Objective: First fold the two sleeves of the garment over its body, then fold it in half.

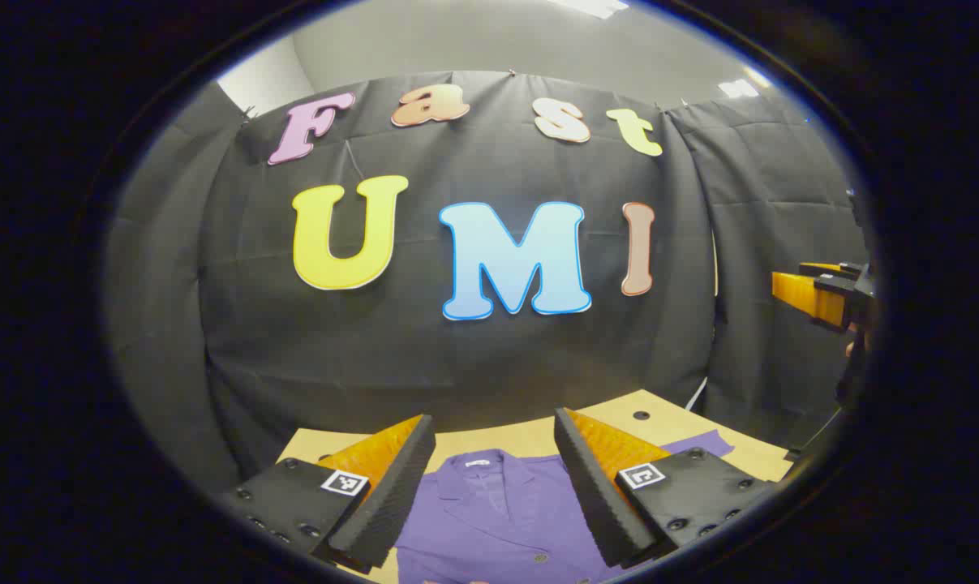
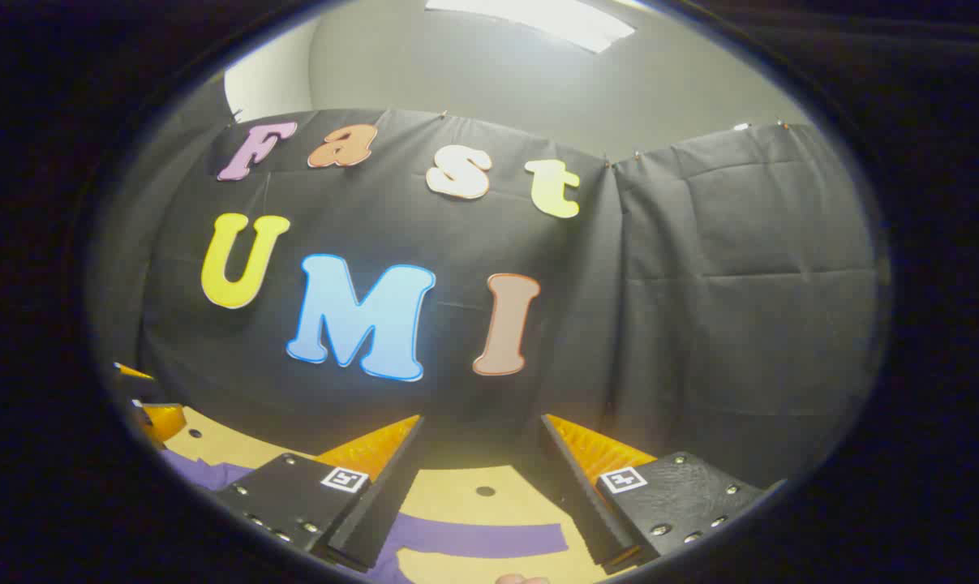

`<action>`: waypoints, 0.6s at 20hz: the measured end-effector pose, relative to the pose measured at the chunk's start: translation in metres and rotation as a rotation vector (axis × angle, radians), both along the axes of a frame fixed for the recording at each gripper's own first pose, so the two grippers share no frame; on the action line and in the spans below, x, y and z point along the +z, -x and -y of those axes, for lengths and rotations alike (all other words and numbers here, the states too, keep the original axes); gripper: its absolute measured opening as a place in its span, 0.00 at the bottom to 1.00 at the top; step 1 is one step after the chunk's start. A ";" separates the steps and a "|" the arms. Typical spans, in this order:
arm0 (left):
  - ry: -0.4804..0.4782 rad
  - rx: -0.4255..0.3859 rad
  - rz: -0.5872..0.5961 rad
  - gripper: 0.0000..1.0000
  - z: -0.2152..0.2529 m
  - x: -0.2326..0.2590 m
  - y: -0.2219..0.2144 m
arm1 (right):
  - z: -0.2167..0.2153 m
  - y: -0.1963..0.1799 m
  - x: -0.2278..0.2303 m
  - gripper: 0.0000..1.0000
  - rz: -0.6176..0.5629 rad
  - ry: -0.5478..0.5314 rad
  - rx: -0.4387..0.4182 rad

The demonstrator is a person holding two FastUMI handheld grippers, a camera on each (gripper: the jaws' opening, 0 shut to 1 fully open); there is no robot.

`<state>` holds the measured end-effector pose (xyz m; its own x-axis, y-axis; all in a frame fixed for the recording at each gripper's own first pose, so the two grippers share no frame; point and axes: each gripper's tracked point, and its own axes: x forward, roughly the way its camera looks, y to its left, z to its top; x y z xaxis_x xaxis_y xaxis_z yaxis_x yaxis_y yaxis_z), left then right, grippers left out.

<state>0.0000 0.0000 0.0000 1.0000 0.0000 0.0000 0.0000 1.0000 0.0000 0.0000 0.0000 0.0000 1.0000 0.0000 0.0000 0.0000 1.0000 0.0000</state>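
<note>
Nothing is folded yet, I judge: the purple garment lies flat on the table, sleeve outstretched. Both my hand-held grippers, left and right, hover wide and empty.

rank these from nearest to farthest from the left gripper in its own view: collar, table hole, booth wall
1. collar, between the left gripper's fingers
2. table hole, farther back, right
3. booth wall, behind the table

Left tool agape; right tool agape.
</note>
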 end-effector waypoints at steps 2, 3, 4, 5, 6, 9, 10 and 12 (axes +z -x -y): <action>-0.014 0.013 0.016 0.99 -0.001 0.006 -0.002 | -0.016 -0.005 -0.001 0.88 0.010 0.005 0.047; -0.013 0.020 0.017 1.00 -0.003 0.006 -0.002 | -0.027 -0.008 -0.003 0.93 0.008 -0.010 0.080; -0.010 0.023 0.016 1.00 -0.003 0.006 -0.005 | -0.032 -0.012 -0.004 0.88 0.006 -0.018 0.100; -0.004 0.030 0.013 1.00 -0.003 0.005 -0.004 | -0.038 -0.015 -0.007 0.93 0.003 -0.017 0.115; 0.004 0.038 0.011 1.00 -0.005 0.003 -0.006 | -0.042 -0.016 -0.011 0.88 -0.001 -0.008 0.130; 0.026 0.064 0.014 1.00 -0.006 0.002 -0.003 | -0.052 -0.017 -0.017 0.89 -0.005 0.018 0.171; 0.028 0.072 0.017 1.00 -0.006 0.003 -0.003 | -0.052 -0.018 -0.018 0.89 -0.004 0.028 0.179; 0.034 0.082 0.019 1.00 -0.006 0.003 -0.002 | -0.056 -0.021 -0.025 0.89 -0.014 0.034 0.195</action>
